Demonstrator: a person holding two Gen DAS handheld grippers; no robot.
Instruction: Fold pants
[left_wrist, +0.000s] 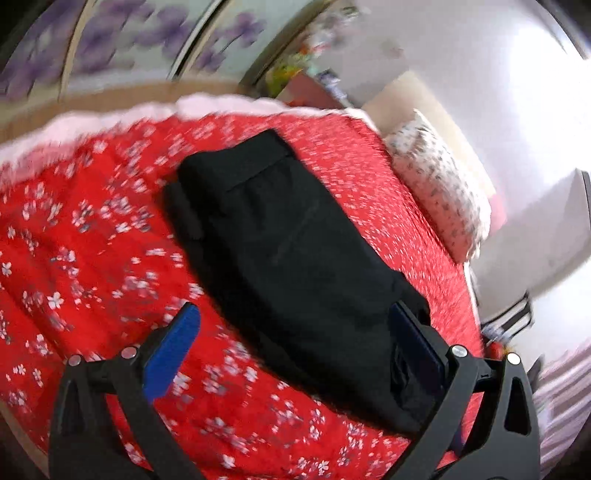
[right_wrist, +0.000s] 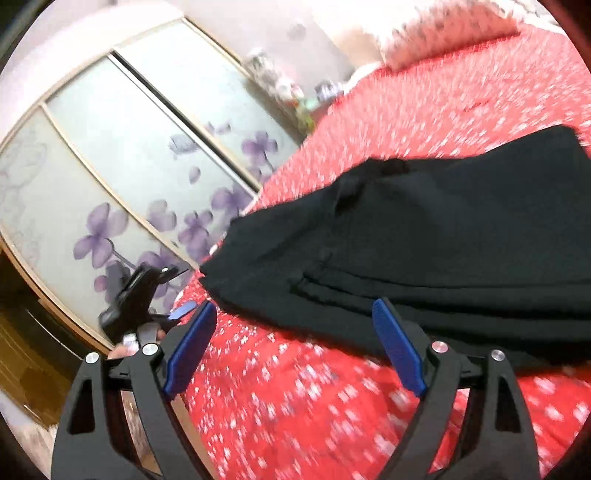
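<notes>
Black pants (left_wrist: 288, 251) lie folded in a long bundle on a red flowered bedspread (left_wrist: 85, 258). My left gripper (left_wrist: 295, 317) is open and empty, hovering over the near end of the pants, its right finger beside the cloth. In the right wrist view the pants (right_wrist: 424, 243) lie ahead and to the right. My right gripper (right_wrist: 295, 314) is open and empty, just short of the pants' near edge. The left gripper (right_wrist: 147, 306) also shows there, at the bed's left edge. Both views are blurred by motion.
A flowered white pillow (left_wrist: 436, 177) lies at the bed's far right. A wardrobe with purple-flower sliding doors (right_wrist: 122, 177) stands beyond the bed. A cluttered shelf (left_wrist: 306, 70) stands by the wall. The bedspread (right_wrist: 332, 406) fills the near ground.
</notes>
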